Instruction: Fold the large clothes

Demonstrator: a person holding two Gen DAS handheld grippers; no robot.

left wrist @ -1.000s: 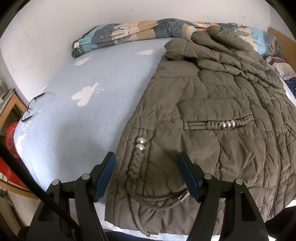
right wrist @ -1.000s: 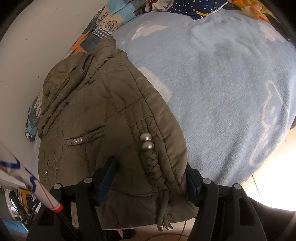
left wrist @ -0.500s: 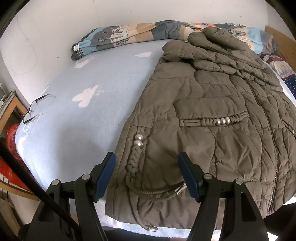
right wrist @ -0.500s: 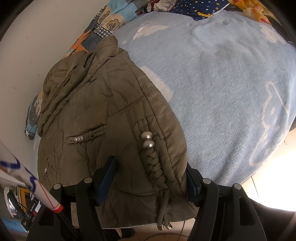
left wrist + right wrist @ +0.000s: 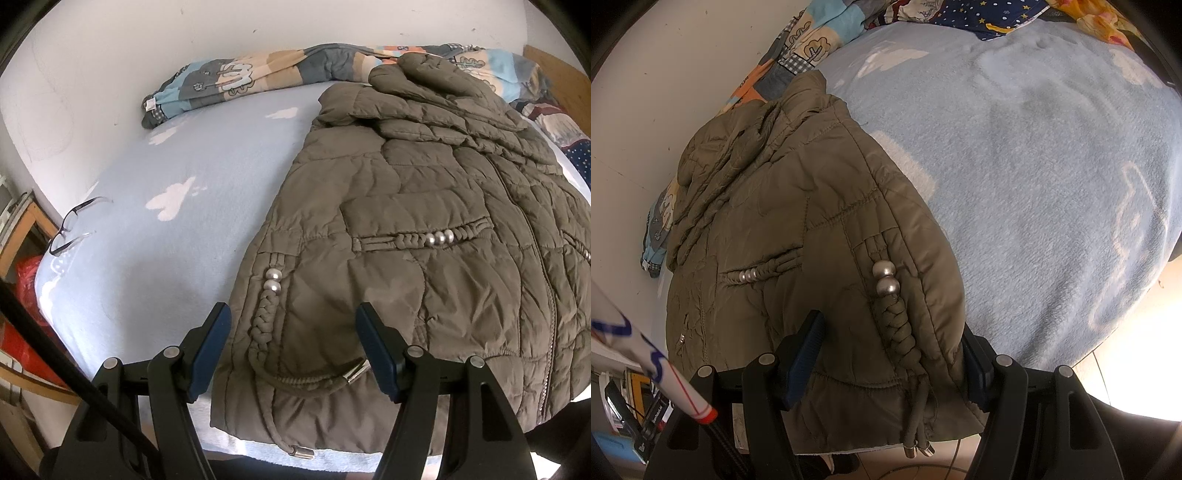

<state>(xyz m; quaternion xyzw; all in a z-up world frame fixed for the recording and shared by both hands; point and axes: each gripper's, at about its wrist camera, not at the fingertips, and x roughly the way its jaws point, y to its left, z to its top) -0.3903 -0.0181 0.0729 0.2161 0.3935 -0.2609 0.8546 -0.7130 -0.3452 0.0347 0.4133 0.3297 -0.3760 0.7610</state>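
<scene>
An olive quilted jacket [image 5: 424, 280] lies front up on a light blue blanket [image 5: 166, 258], collar toward the wall and hem at the bed's near edge. My left gripper [image 5: 293, 321] hovers open over its left hem corner, one finger beside the jacket's edge and the other above the fabric. A braided cord with two silver beads [image 5: 273, 279] runs between them. In the right wrist view, my right gripper [image 5: 892, 336] is open around the jacket's [image 5: 798, 229] right hem corner. Its left pad lies next to the fabric; the right finger is partly hidden behind the jacket's edge.
A pair of glasses [image 5: 70, 229] rests near the blanket's left edge. A rolled patterned quilt [image 5: 258, 77] lies along the white wall, with more patterned bedding [image 5: 979, 14] at the head. The blanket [image 5: 1034, 166] right of the jacket is bare. A white pole with a red tip [image 5: 665, 376] crosses the lower left.
The left wrist view has shifted slightly, so the jacket sits a little lower and further left in it. The right wrist view is unchanged, and both grippers keep the same width.
</scene>
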